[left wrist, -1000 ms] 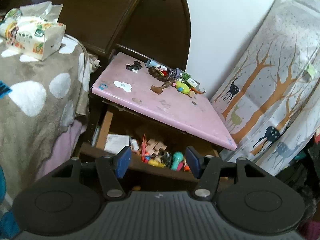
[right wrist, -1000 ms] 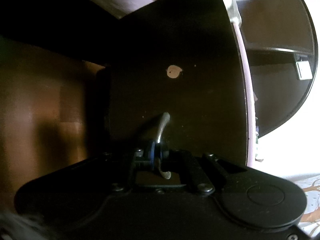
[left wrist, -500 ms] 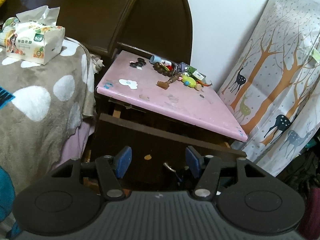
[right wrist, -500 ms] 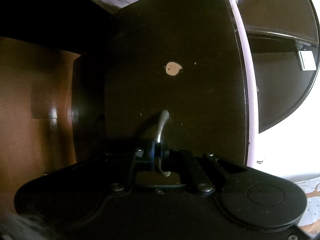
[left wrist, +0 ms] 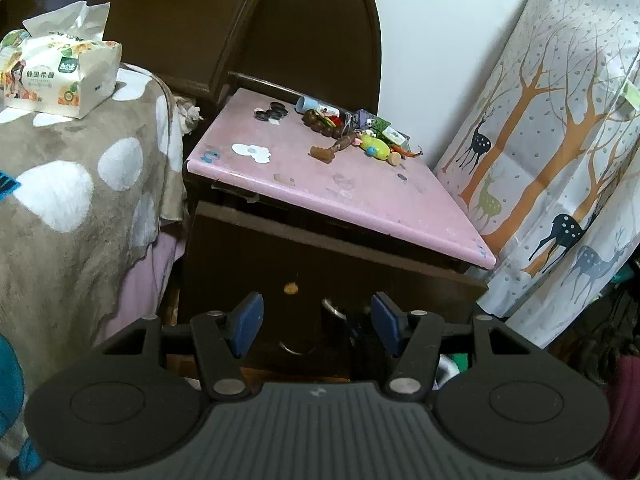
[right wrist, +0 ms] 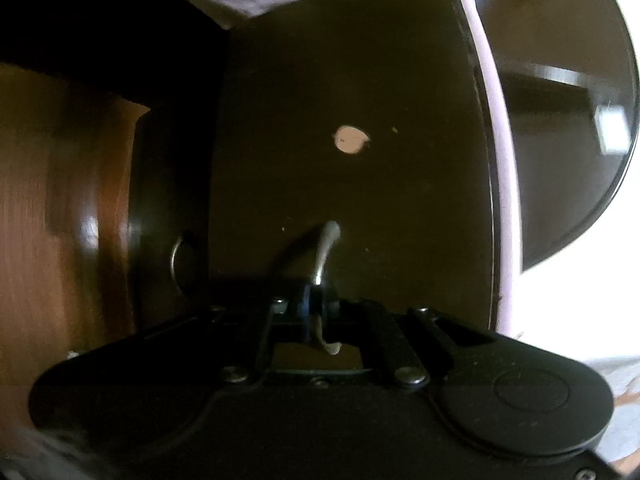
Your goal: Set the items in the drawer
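The dark brown drawer front (left wrist: 320,264) of the pink-topped nightstand (left wrist: 360,196) sits nearly flush under the top, its contents hidden. My right gripper (right wrist: 314,308) is shut on the drawer's metal handle (right wrist: 326,248); the handle also shows in the left wrist view (left wrist: 332,309). The drawer front (right wrist: 352,168) fills the right wrist view, with a pale chip mark (right wrist: 350,140). My left gripper (left wrist: 316,324) is open and empty, held in front of the drawer. Small toys and trinkets (left wrist: 352,132) lie on the far part of the pink top.
A bed with a grey spotted blanket (left wrist: 72,184) stands to the left, with a tissue pack (left wrist: 60,76) on it. A deer-print fabric cover (left wrist: 560,160) hangs on the right. A dark headboard (left wrist: 304,40) rises behind the nightstand. A lower drawer's handle (left wrist: 292,349) shows below.
The drawer has slid in from open, with toys visible inside, to almost shut. My right gripper stayed shut on the handle and moved in with it. My left gripper stayed open.
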Available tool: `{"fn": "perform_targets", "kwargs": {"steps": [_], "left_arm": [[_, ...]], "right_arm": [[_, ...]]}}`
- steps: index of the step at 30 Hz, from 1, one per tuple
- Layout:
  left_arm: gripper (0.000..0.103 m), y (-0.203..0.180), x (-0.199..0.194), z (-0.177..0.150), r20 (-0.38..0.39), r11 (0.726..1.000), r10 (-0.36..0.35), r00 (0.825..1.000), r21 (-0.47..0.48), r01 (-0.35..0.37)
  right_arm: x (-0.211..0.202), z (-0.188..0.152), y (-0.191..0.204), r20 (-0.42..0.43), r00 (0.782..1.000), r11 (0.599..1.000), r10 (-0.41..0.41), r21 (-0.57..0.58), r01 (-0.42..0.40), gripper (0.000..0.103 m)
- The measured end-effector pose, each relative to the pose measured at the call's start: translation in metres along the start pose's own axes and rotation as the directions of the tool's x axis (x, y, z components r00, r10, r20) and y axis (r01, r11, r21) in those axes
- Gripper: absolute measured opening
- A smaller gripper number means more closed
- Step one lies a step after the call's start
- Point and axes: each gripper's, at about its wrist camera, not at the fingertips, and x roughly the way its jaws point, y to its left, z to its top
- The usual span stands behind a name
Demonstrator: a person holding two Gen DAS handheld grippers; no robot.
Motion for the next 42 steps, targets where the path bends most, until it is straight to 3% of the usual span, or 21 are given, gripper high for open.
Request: {"fn": "perform_targets", "kwargs": {"steps": [4,10,12,16,19,21,23,24,25,28,29,32,37,42], "left_arm": [[0.058,0.001,0.005,0.0,-0.013,1.0,0.005,1.0,0.002,-0.005],[0.058,0.002,0.013,0.0,-0.03,1.0,0.012,0.999,0.007,-0.012],[0.058,0.001,0.015,-0.001,-0.036,1.0,0.012,0.999,0.012,-0.011],[0.058,-0.003,0.019,-0.004,-0.057,0.999,0.023,0.998,0.035,-0.021],[0.058,-0.004,0.02,-0.006,-0.065,0.998,0.042,0.997,0.045,-0.039],[0.066,-0.004,0.02,-0.007,-0.066,0.998,0.053,0.996,0.04,-0.051],[0.072,-0.003,0.021,-0.008,-0.074,0.998,0.056,0.996,0.024,-0.054],[0.073,-0.002,0.021,-0.008,-0.078,0.998,0.057,0.995,0.016,-0.056],[0.075,-0.002,0.022,-0.009,-0.084,0.998,0.059,0.995,0.012,-0.058],[0.08,-0.007,0.026,-0.013,-0.102,0.996,0.086,0.991,0.03,-0.083],[0.081,-0.01,0.028,-0.014,-0.109,0.994,0.101,0.989,0.044,-0.096],[0.081,-0.024,0.029,-0.018,-0.114,0.987,0.139,0.984,0.095,-0.128],[0.081,-0.049,0.024,-0.026,-0.116,0.978,0.165,0.979,0.152,-0.146],[0.081,-0.069,0.006,-0.034,-0.113,0.972,0.189,0.975,0.166,-0.169]], "right_arm": [[0.029,0.01,-0.015,-0.071,0.997,1.0,0.01,0.017,-0.009,0.0],[0.04,-0.004,-0.003,-0.007,1.0,0.994,-0.029,-0.106,0.028,0.002],[0.041,-0.004,0.001,-0.01,1.0,0.993,-0.026,-0.119,0.024,0.013],[0.041,0.0,-0.004,-0.062,0.997,0.999,0.043,-0.023,-0.045,0.037],[0.026,-0.008,-0.013,-0.11,0.983,0.984,0.148,0.116,-0.136,0.051],[0.016,-0.018,-0.018,-0.139,0.966,0.953,0.218,0.244,-0.179,0.071],[0.007,-0.03,-0.025,-0.159,0.93,0.885,0.33,0.396,-0.246,0.073],[0.002,-0.038,-0.03,-0.163,0.907,0.828,0.389,0.493,-0.266,0.076],[-0.004,-0.047,-0.035,-0.156,0.884,0.762,0.44,0.587,-0.275,0.078],[-0.024,-0.075,-0.051,-0.085,0.818,0.5,0.569,0.826,-0.262,0.08],[-0.035,-0.083,-0.055,-0.06,0.808,0.421,0.586,0.875,-0.24,0.081],[-0.075,-0.098,-0.068,-0.001,0.818,0.288,0.576,0.936,-0.202,0.083],[-0.138,-0.109,-0.083,0.066,0.854,0.197,0.516,0.961,-0.194,0.085],[-0.183,-0.121,-0.097,0.072,0.88,0.189,0.47,0.965,-0.18,0.086]]}}
